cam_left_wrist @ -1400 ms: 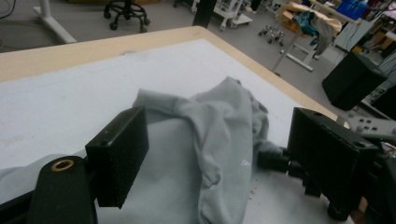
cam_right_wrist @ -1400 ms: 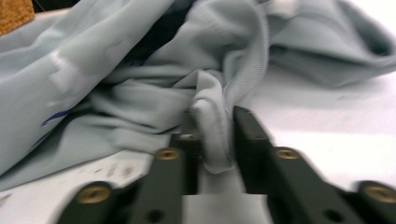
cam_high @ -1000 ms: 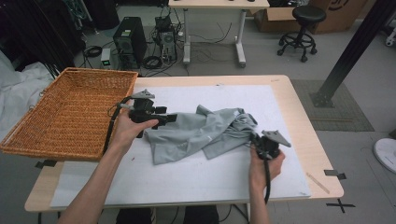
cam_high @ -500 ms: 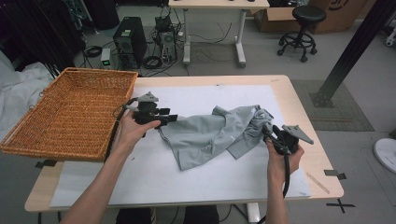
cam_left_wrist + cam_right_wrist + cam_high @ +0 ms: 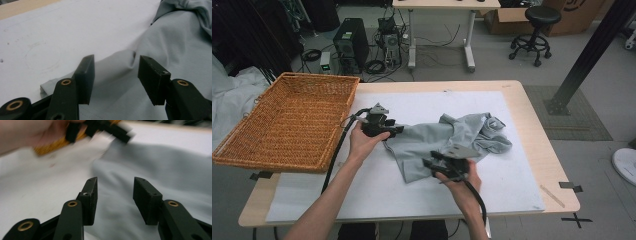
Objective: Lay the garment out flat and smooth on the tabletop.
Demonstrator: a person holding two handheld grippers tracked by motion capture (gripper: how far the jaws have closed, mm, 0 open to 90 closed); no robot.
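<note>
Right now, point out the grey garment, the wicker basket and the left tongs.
grey garment [image 5: 432,145], high view, its flat middle panel.
wicker basket [image 5: 287,165], high view, its near rim.
left tongs [image 5: 115,75], left gripper view, midway between the fingertips.

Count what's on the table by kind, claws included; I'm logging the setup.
Garment: 1
Basket: 1
Mat: 1
Claws: 2, left claw and right claw
Total: 5
</note>
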